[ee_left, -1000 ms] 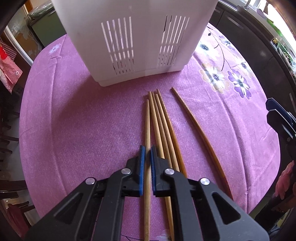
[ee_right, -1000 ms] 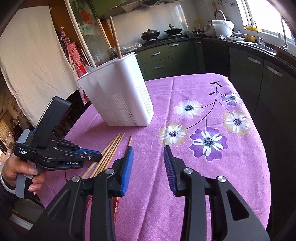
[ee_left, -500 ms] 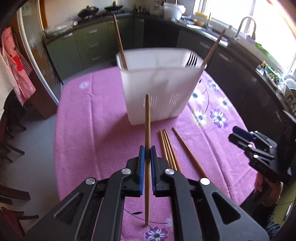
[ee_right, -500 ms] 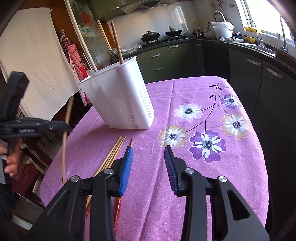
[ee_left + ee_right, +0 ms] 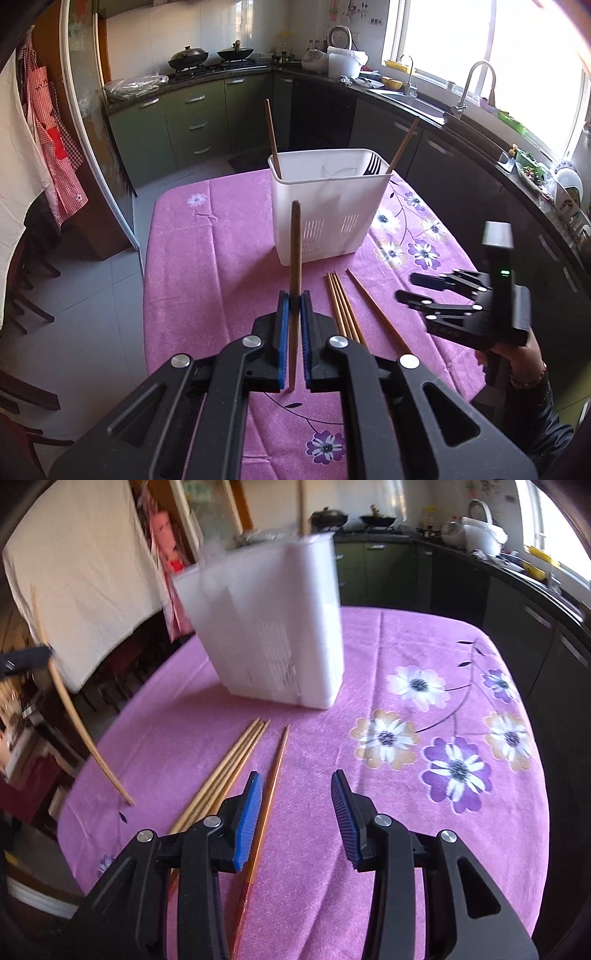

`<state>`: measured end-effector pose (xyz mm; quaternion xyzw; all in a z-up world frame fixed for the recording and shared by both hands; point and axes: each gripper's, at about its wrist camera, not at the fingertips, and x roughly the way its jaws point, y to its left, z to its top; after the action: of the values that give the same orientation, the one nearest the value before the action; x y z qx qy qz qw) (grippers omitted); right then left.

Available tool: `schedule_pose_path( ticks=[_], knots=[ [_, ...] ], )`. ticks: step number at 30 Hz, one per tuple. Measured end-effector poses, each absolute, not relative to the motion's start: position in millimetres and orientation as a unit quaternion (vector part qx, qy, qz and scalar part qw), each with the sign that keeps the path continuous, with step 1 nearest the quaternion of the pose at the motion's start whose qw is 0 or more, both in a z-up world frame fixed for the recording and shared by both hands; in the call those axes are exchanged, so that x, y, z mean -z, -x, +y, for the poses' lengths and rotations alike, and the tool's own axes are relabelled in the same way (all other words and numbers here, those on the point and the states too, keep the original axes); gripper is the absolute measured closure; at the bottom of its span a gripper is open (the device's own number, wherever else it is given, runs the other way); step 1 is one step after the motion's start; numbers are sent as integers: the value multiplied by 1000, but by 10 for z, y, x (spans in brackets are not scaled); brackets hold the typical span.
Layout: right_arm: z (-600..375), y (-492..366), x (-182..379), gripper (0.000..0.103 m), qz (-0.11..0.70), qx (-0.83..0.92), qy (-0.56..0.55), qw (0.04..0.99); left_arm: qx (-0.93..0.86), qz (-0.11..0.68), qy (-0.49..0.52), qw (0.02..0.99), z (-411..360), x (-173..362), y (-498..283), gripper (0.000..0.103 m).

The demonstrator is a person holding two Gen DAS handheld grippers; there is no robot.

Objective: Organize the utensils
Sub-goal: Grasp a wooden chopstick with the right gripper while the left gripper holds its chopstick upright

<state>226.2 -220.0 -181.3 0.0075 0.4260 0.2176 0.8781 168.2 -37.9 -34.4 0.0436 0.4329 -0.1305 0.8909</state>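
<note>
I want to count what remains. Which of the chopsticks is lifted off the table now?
The chopstick clamped in the left gripper; four others lie flat on the purple cloth, and two stand in the white basket.

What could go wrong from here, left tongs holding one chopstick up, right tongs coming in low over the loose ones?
1. The left tongs pinch the held chopstick over a short span only; it could pivot or slip before reaching the white holder.
2. The holder already has two chopsticks and a fork; the new one may snag.
3. The right tongs, just opening, sit off-centre over the dark chopstick beside the bundle of three; closing could scatter them.
</note>
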Motion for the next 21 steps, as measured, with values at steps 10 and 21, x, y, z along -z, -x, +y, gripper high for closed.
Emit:
schedule_pose_path(
  ticks=[10,21],
  knots=[
    [-1599,-2606,2112,64,483,-200,82,848,139,427,-42,893,-264,342,-1596,97],
    [-1526,-2671,2150,93,495,-199,85,842,149,421,-41,894,-219,354,-1559,97]
  ],
)
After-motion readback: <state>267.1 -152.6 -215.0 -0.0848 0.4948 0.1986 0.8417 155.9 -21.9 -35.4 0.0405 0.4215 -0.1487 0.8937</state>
